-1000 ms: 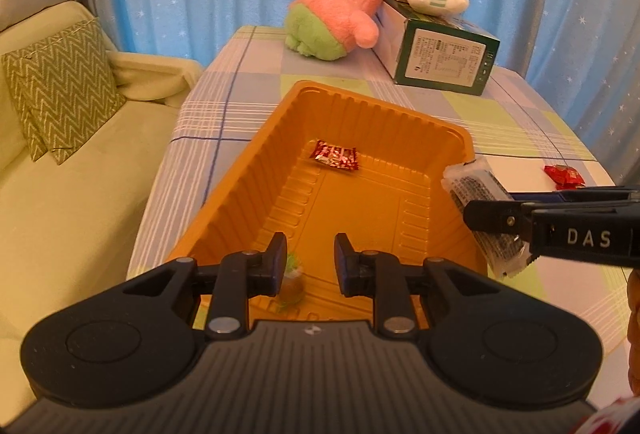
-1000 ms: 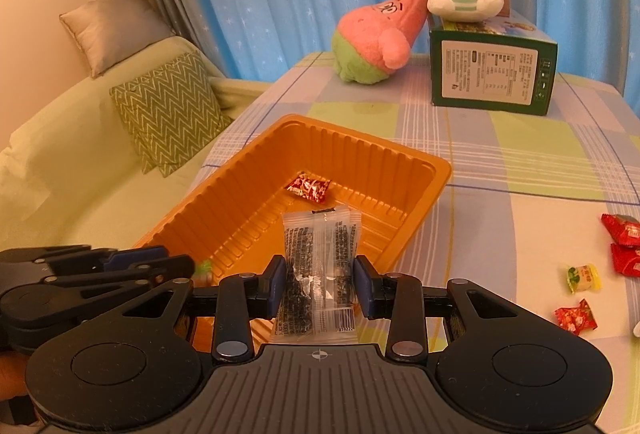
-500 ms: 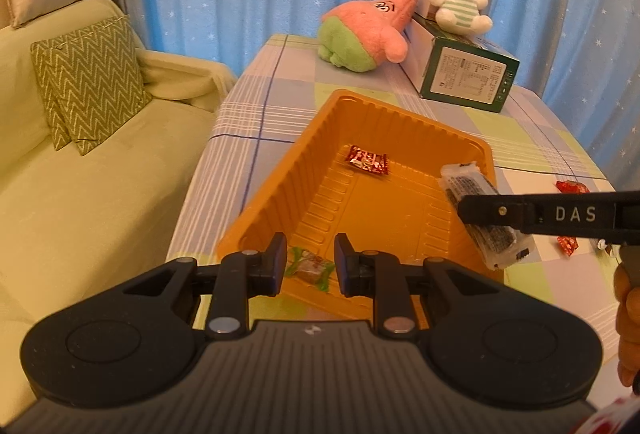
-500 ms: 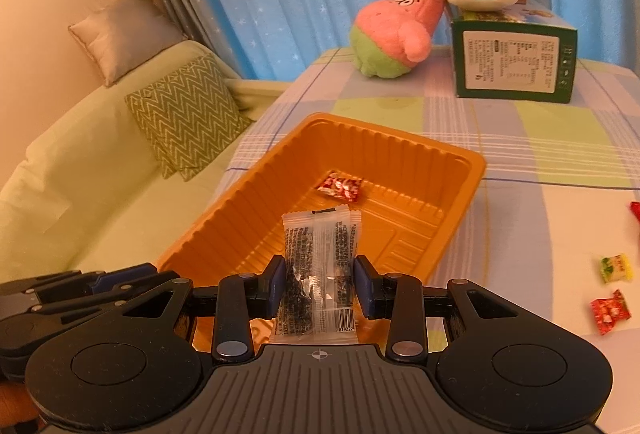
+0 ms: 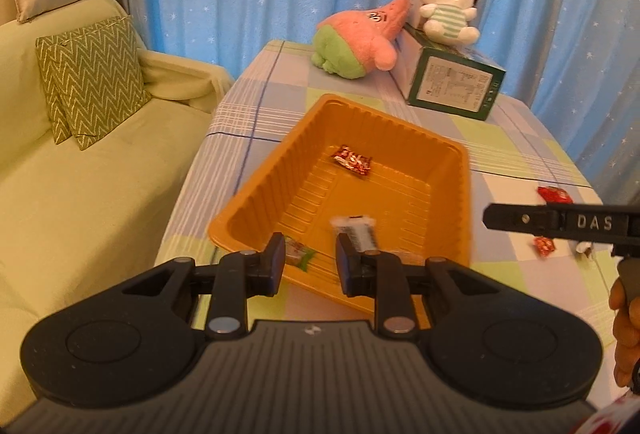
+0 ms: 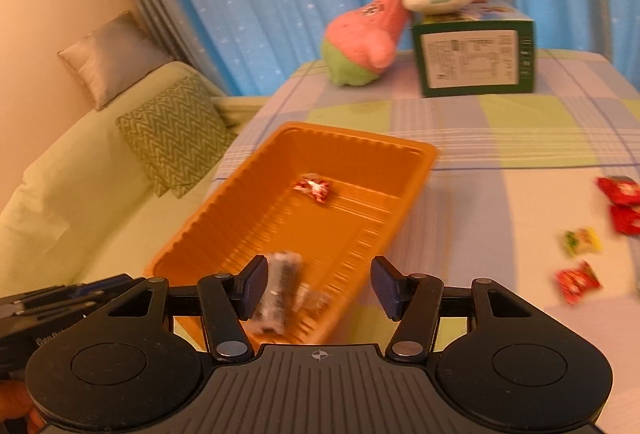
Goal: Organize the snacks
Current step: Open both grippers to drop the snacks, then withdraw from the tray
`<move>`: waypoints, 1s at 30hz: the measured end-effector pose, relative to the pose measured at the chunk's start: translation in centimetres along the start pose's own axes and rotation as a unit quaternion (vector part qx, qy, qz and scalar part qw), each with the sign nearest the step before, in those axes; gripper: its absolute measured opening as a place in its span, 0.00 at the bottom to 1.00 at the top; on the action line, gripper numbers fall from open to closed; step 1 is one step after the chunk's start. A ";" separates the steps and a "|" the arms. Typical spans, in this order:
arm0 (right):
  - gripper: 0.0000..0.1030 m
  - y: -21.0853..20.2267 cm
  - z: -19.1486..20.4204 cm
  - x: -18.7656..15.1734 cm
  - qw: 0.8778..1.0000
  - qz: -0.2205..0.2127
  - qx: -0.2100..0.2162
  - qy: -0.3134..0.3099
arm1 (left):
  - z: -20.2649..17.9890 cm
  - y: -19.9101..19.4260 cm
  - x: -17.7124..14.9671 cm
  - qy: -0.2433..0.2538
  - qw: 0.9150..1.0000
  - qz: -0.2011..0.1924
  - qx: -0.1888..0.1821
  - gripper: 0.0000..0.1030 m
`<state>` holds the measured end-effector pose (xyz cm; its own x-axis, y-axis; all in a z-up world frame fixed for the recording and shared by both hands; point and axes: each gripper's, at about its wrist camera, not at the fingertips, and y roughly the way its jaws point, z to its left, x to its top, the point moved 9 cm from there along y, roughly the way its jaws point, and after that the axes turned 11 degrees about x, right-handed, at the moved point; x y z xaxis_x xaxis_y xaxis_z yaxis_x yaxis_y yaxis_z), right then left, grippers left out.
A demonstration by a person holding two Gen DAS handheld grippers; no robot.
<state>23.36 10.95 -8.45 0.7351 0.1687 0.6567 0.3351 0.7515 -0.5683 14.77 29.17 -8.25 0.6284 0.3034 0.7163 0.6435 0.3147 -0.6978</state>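
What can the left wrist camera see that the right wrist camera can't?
Only the left wrist view shows the small green-wrapped candy in the near corner of the orange tray, seen past the left gripper, whose jaws are opening with nothing gripped.

Only the right wrist view shows the yellow-green candy on the tablecloth, and the right gripper opening, its pads clear of the packet.

Both show the tray, the red candy inside it, the clear packet, the white bunny plush and the pink star plush.

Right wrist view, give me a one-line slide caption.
Right hand-held gripper opening over the ribbed orange plastic tray, a clear packet of dark snack dropping inside near a red-wrapped candy.
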 end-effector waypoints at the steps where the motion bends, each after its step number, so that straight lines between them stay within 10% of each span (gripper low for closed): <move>1: 0.56 -0.8 -0.3 -0.2 1.000 -0.004 -0.005 0.003 | -0.4 -0.5 -0.1 -0.001 1.000 -0.001 -0.002 0.26; 30: 0.61 -18.9 -10.1 -7.0 0.985 -0.051 -0.147 0.070 | -15.0 -8.5 -3.7 0.050 0.995 -0.005 -0.081 0.72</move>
<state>17.87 -10.86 -7.29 0.7550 -0.0031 0.6557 0.5535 0.5393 -0.6347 13.50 11.92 -4.98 0.6567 0.2064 0.7254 0.7074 0.1648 -0.6873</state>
